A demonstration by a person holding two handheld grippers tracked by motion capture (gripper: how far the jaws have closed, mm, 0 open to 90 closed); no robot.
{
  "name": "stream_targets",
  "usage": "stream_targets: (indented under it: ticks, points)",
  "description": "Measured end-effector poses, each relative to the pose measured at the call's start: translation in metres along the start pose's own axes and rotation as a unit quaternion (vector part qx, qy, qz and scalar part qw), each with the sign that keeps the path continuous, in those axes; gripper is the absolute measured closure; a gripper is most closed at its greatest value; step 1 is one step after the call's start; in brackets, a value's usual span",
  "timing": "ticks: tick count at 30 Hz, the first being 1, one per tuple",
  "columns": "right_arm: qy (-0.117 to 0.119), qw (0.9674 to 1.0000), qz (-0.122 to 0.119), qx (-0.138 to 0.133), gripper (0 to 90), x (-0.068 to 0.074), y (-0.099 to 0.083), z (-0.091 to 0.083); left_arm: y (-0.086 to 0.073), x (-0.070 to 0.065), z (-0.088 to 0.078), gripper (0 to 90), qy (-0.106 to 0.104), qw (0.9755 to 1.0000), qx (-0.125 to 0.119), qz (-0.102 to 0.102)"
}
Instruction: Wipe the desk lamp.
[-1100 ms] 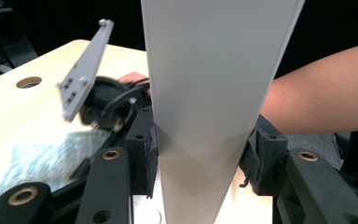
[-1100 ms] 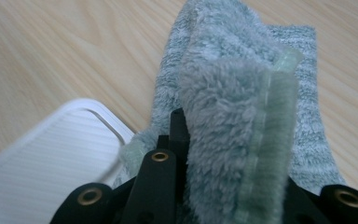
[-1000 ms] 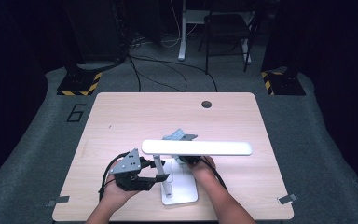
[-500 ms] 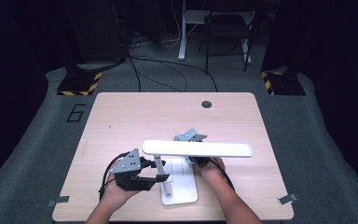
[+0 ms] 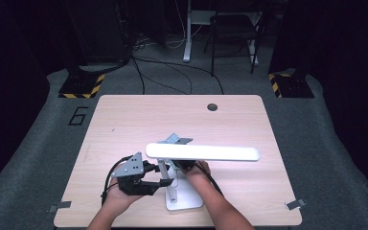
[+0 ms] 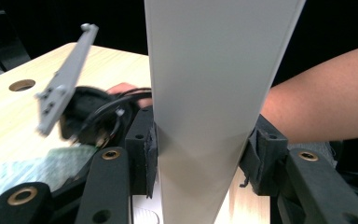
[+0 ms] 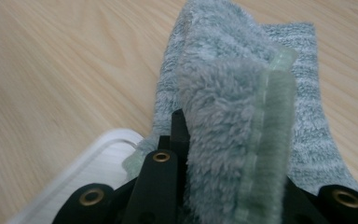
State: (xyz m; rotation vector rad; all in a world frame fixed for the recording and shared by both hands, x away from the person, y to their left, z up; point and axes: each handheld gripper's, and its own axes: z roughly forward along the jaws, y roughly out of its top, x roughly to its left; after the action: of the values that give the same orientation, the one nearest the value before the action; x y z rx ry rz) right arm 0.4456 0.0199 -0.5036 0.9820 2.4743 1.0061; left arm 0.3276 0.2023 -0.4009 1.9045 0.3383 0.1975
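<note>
Your right hand (image 5: 197, 168) has slid left since the earlier frames, from beside the lamp stem's right to just behind it, while your left gripper (image 5: 146, 178) is staying put.

From the high view, you are working at a wooden table (image 5: 124, 120) with a white desk lamp (image 5: 202, 152) near the front edge. The lamp's long head is covering most of your right gripper, so only its grey plate (image 5: 175, 141) and a bit of your hand are peeking out. Your left gripper is sitting at the thin stem, above the white base (image 5: 187, 199); its jaw tips are too small to read here.

In the left gripper view, you are clamping a wide, flat white bar of the lamp (image 6: 214, 93) between both pads (image 6: 151, 154), the jaws standing partly apart around it. That bar is running off the top of the picture. Behind it, your right gripper (image 6: 86, 112) is blurred, with its grey plate tilted, and your right forearm is crossing at the right.

In the right gripper view, your jaws are pinched tight on a fluffy grey-green towel (image 7: 242, 121). It is folded over the jaws and hiding the right one almost wholly. The rest is lying flat on the table, beside a corner of the lamp base (image 7: 98, 163).
</note>
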Motion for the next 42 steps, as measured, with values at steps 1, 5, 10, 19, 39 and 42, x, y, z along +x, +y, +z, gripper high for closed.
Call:
stream_targets:
  ticks: [1,5,10,19,39,42]
  points:
    - [0.002,1.0,-0.001,-0.003,82.3,0.003,0.003,0.002,0.0,0.0,0.0,53.1,0.001,1.0,0.001,0.0]
    - [0.001,0.9997,-0.025,-0.003,82.2,0.012,0.007,0.006,0.0,-0.002,0.0,53.2,0.006,1.0,0.0,-0.001]
    - [-0.005,0.9995,-0.029,0.006,82.2,0.003,0.001,-0.002,0.001,-0.003,-0.001,53.3,0.014,0.9999,0.008,-0.001]
    - [-0.039,0.9991,-0.017,0.01,82.1,-0.037,-0.028,-0.033,0.002,-0.003,-0.001,53.3,0.014,0.9999,0.009,-0.002]
    - [-0.055,0.9975,0.044,0.0,56.6,-0.053,-0.047,-0.046,-0.004,0.01,-0.009,53.0,0.049,0.9987,-0.002,-0.011]
    - [-0.052,0.9972,0.05,-0.021,55.8,-0.056,-0.046,-0.042,-0.004,0.01,-0.009,53.0,0.048,0.9987,-0.002,-0.014]
